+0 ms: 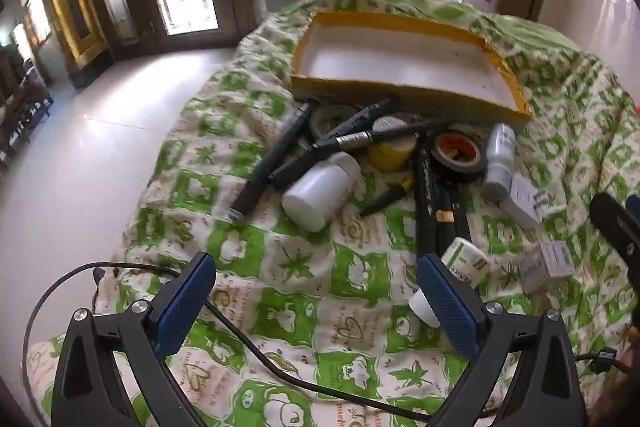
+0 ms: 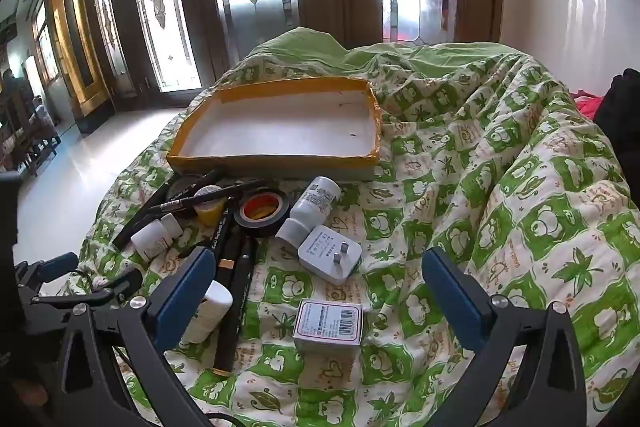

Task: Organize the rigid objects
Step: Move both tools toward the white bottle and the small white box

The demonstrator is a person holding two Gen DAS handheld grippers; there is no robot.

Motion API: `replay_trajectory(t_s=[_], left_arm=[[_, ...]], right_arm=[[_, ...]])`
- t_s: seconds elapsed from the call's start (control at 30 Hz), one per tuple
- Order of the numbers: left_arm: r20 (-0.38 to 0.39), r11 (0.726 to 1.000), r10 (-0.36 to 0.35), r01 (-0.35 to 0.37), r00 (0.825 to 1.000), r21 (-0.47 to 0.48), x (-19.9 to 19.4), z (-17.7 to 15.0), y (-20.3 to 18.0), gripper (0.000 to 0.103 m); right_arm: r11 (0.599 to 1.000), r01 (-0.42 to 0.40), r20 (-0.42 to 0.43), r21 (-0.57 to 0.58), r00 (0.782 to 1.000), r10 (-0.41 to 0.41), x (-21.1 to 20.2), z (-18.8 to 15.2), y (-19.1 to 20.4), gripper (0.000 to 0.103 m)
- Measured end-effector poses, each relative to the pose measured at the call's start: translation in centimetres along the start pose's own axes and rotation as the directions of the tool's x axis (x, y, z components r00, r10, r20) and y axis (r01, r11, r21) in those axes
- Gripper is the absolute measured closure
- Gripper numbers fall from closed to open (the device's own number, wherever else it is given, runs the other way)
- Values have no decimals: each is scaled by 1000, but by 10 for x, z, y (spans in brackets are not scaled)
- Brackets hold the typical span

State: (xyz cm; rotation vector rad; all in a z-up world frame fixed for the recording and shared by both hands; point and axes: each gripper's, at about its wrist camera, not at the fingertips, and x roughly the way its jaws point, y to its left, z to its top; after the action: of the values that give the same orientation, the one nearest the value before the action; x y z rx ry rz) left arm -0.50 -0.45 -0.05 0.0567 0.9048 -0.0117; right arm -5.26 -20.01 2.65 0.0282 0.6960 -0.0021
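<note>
Tray: a shallow yellow-edged tray (image 2: 276, 131) lies ahead of both sets of jaws on the green quilt (image 2: 500, 187), its white floor bare.
Pile: between the jaws and the tray sit black pens (image 1: 276, 155), a black tape roll (image 2: 262, 213), a yellow tape roll (image 1: 390, 151) and a white bottle (image 1: 320, 193) on its side, several touching or crossing.
Near right jaws: a small white box (image 2: 328, 323) lies between the two fingers, apart from both; a white plug (image 2: 330, 255) sits just beyond it, touching a second white bottle (image 2: 312, 207).
In the way: a white jar (image 2: 210, 313) and long black markers (image 2: 236, 291) lie just beside the left-hand finger of the right gripper (image 2: 316, 291).
Left jaws: the left gripper (image 1: 316, 299) hangs over bare quilt, jaws wide apart, holding nothing; the jar (image 1: 456, 279) lies partly behind its right-hand finger.
Right jaws: wide apart, holding nothing, tilted down toward the box.
Cable: a black cable (image 1: 280, 371) trails across the quilt under the left gripper.
</note>
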Motion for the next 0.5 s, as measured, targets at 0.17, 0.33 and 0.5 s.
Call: replay_trajectory(t_s=[0.17,0.33,0.5], left_arm=[[-27,1000,4,-3,1000,5,9,-4,-11,2],[-39,999,-39,39,998,-2,11,2,1,2],[-58,997,-77,78,995,1,10,5,0,2]], right_arm=[[1000,4,14,-4,1000,-4,-2,0,-1,0],[999,27,24,-23,999,-27,-8,7,2,0],[998,5,-33,-56,999,-7,-3,20,-6,0]])
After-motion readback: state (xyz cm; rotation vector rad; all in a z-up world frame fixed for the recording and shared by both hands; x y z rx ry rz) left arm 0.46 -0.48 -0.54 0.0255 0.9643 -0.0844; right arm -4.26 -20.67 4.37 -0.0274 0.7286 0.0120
